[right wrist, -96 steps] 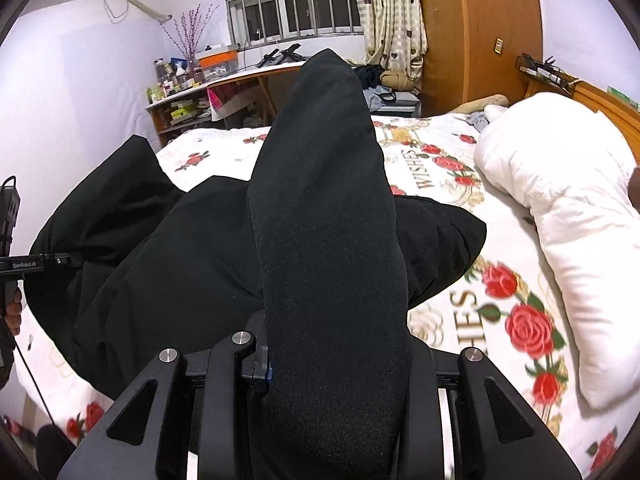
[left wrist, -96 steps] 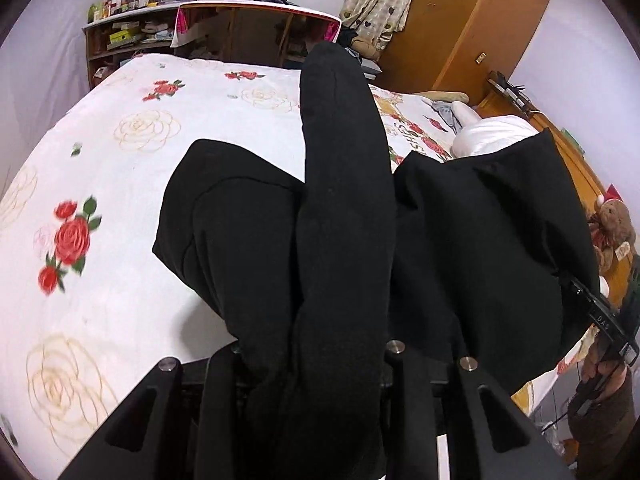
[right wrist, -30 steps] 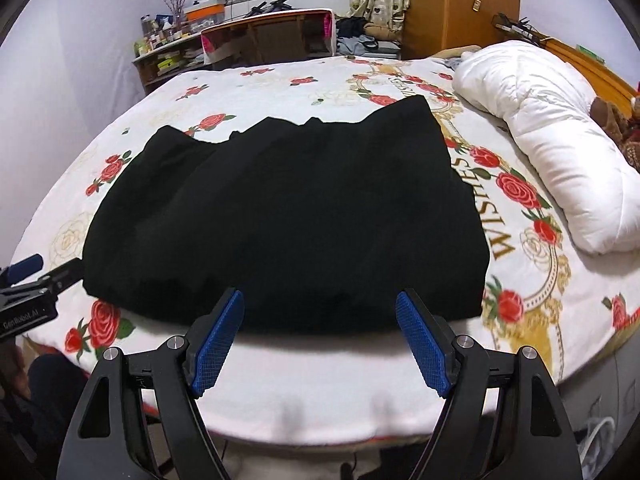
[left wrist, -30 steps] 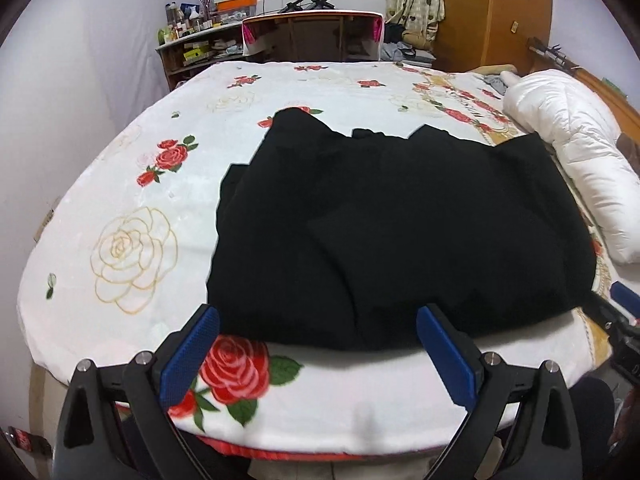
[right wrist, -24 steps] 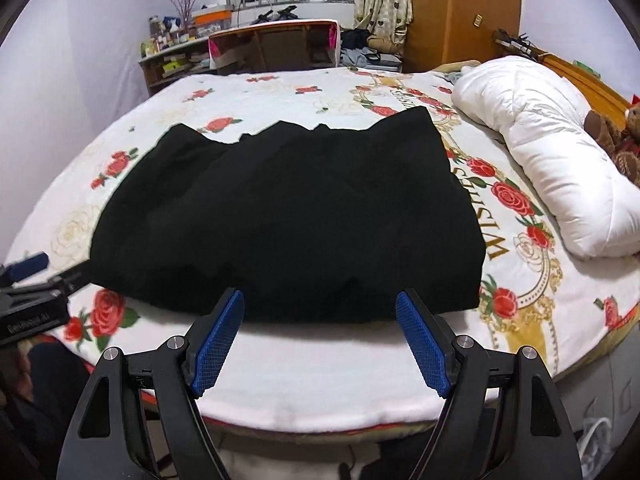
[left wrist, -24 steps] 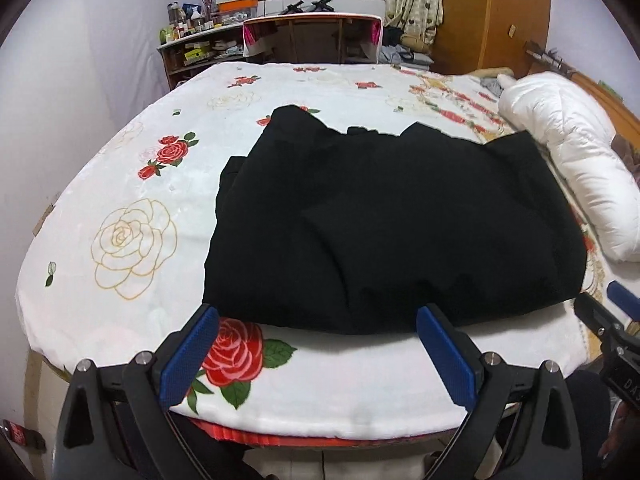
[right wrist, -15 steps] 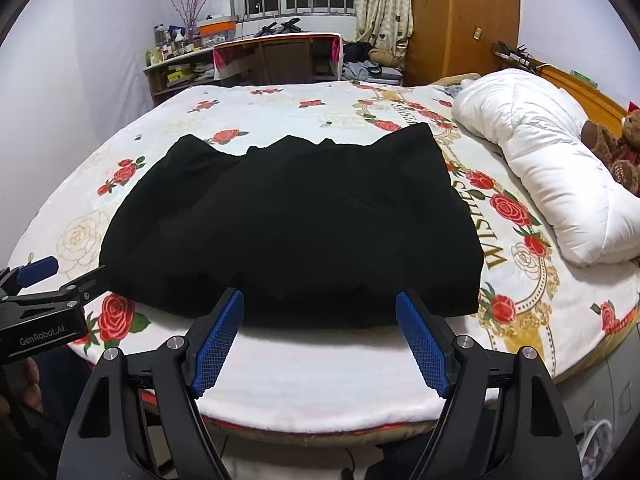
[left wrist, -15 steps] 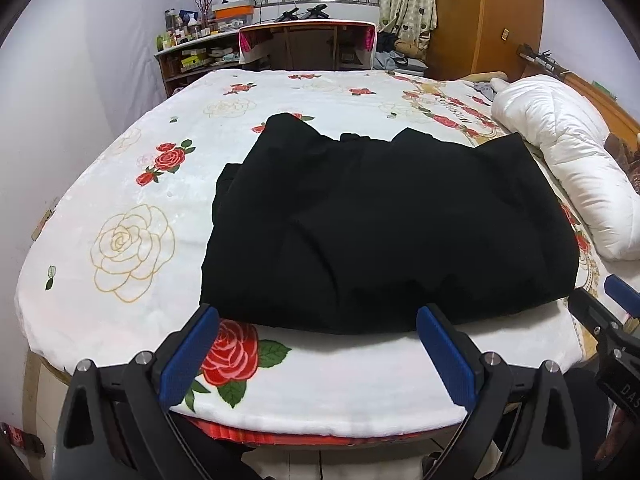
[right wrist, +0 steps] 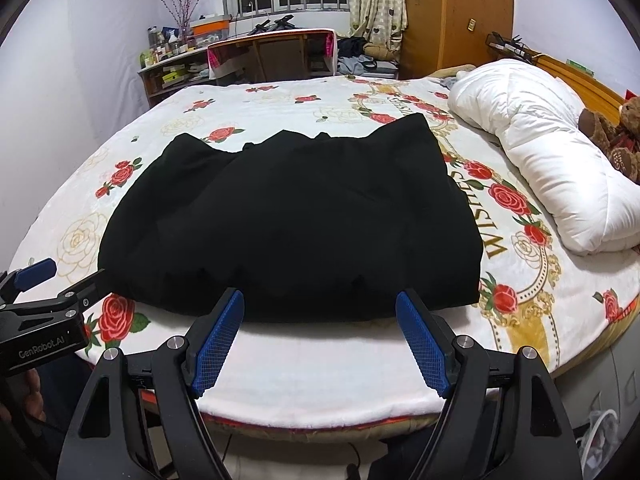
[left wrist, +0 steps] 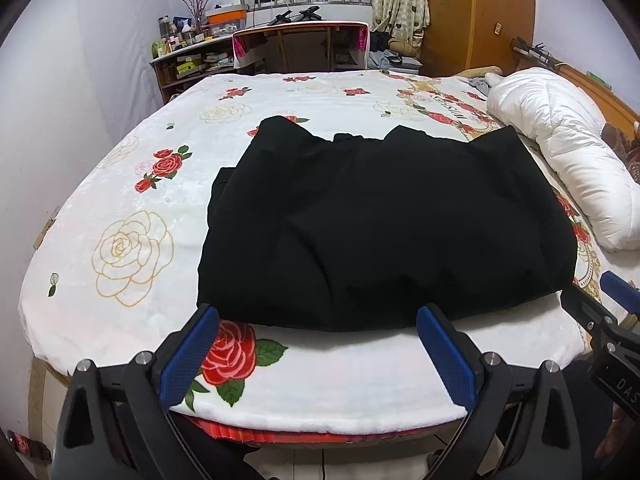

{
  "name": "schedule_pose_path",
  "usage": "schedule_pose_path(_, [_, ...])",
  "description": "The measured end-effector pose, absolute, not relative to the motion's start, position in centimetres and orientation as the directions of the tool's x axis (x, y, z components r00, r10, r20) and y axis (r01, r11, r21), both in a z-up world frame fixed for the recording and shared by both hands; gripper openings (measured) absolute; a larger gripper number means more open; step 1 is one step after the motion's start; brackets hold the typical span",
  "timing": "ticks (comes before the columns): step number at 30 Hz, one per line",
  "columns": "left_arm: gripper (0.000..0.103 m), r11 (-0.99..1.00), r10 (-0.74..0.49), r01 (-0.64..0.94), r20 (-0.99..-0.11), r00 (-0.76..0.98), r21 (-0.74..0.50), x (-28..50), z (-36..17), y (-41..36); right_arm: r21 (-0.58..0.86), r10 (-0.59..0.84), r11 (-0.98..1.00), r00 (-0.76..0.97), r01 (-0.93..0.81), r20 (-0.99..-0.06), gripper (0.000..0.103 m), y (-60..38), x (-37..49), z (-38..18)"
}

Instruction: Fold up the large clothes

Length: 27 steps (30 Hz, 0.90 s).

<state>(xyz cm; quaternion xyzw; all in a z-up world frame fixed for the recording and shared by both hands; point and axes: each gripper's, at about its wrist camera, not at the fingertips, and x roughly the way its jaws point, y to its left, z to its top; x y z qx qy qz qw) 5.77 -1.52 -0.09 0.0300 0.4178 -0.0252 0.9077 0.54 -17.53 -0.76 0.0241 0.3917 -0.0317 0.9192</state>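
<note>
Just beyond both sets of tongs, the black garment is lying folded on the floral bedspread, its near edge facing them, probably for another fold. Left gripper and right gripper are hanging spread wide, pinching nothing. Only the right view is showing a teddy bear past the white duvet.

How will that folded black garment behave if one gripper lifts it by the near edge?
Probably floppy: the black garment lies in soft, rounded layers on the floral bedspread, so the fold would likely sag open. It looks thick, so perhaps fairly heavy for one pinch. Pushed, it would likely bunch rather than slide on the plush cover.
</note>
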Motion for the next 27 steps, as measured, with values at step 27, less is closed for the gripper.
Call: schedule_pose_path(27, [0.1,0.997,-0.02,0.066,-0.765,0.643,0.03,5.49,-0.01,-1.62,0.022,-0.042,0.996,0.69,0.084,-0.723,0.078,-17.51,0.27,-0.96])
